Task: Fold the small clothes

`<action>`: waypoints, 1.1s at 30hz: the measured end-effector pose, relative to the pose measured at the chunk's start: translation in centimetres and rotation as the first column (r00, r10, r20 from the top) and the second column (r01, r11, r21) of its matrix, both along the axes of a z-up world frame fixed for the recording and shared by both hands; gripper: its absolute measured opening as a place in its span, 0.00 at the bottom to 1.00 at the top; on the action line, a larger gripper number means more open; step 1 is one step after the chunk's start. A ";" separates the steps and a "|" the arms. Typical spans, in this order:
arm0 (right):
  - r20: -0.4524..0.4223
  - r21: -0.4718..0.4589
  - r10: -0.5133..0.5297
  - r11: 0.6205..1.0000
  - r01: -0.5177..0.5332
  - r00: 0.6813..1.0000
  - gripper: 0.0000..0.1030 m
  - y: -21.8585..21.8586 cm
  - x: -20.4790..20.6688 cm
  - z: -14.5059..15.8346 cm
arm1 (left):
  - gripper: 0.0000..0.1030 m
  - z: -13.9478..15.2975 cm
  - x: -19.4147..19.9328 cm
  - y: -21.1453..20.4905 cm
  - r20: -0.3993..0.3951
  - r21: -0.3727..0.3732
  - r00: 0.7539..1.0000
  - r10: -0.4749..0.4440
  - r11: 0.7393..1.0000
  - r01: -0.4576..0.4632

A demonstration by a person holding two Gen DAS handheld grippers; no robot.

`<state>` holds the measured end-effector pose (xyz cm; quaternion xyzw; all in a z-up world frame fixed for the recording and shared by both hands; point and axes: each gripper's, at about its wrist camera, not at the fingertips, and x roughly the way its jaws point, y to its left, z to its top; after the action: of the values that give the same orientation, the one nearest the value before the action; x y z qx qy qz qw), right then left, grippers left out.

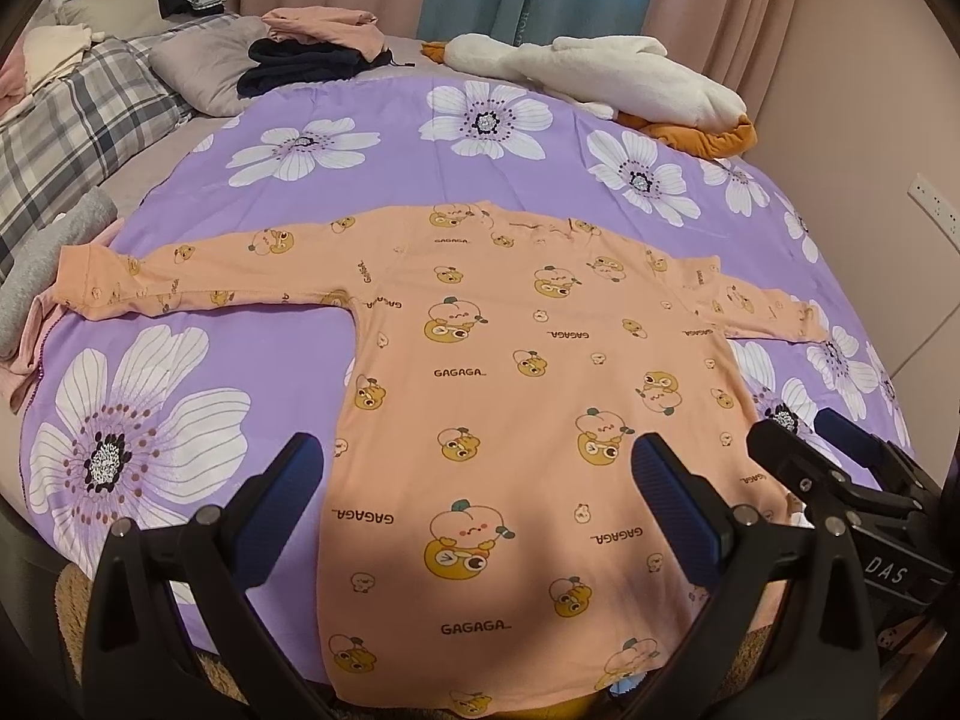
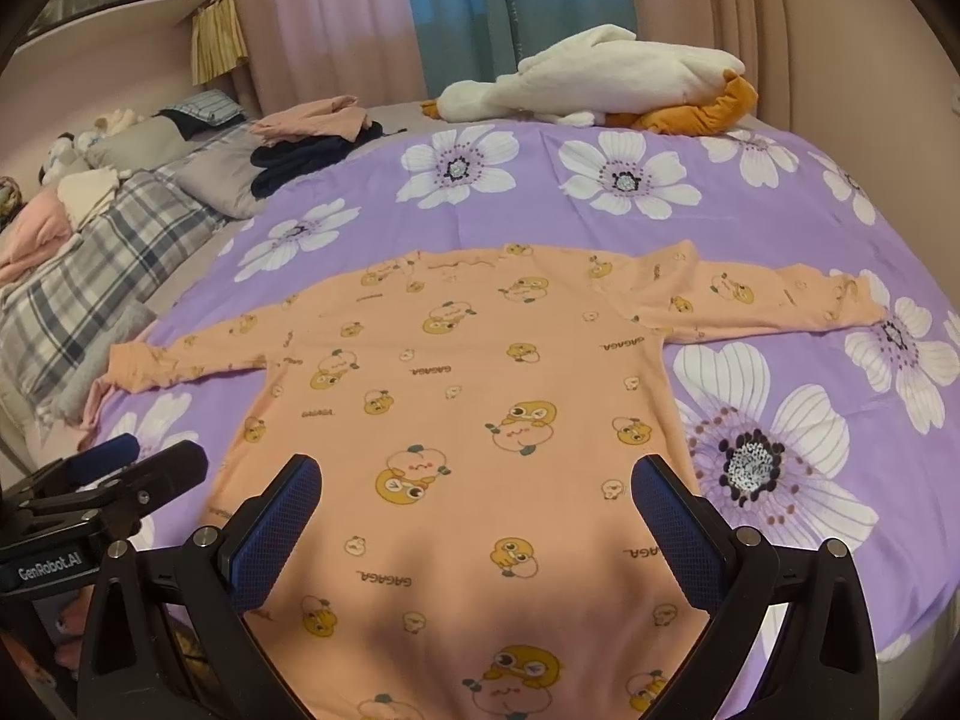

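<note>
In the left wrist view, a peach long-sleeved top [image 1: 510, 372] printed with cartoon ducks lies flat on a purple flowered bedspread [image 1: 372, 120], both sleeves stretched sideways and the hem nearest the camera. The left gripper [image 1: 477, 504] hovers over the lower part of the top with its jaws spread wide, holding nothing; its left finger sits over the bedspread just off the garment's edge, its right finger over the fabric. The right gripper [image 1: 822, 438] shows at the right, near the top's hem corner.

In the right wrist view, the same top [image 2: 468, 396] spreads ahead. The right gripper [image 2: 477, 510] is likewise wide open and empty, both fingers over the lower fabric. The left gripper [image 2: 129, 462] sits at the left, beside the hem. A white plush toy [image 2: 600, 84] lies at the far edge of the bed.
</note>
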<state>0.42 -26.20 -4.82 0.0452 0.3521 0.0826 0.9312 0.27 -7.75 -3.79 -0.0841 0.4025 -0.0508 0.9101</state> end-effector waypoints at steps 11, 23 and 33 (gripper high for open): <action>-0.005 0.004 -0.010 1.000 0.010 1.000 1.00 -0.2 0.0 -0.1 | 1.00 -0.3 0.4 0.1 -0.023 -0.009 1.000 -0.007 1.000 0.007; -0.004 0.005 -0.009 1.000 0.009 1.000 0.99 -0.3 0.0 -0.2 | 1.00 -0.8 0.6 0.0 -0.037 -0.008 0.999 -0.008 1.000 0.008; 0.003 -0.011 -0.019 1.000 0.019 1.000 0.99 -0.3 -0.1 -0.2 | 1.00 -0.7 0.4 0.1 -0.031 -0.013 0.999 -0.013 1.000 0.013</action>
<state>0.28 -26.55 -5.06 0.0432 0.3509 0.0718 0.9326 0.67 -7.61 -4.50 -0.0881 0.4169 -0.0580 0.9028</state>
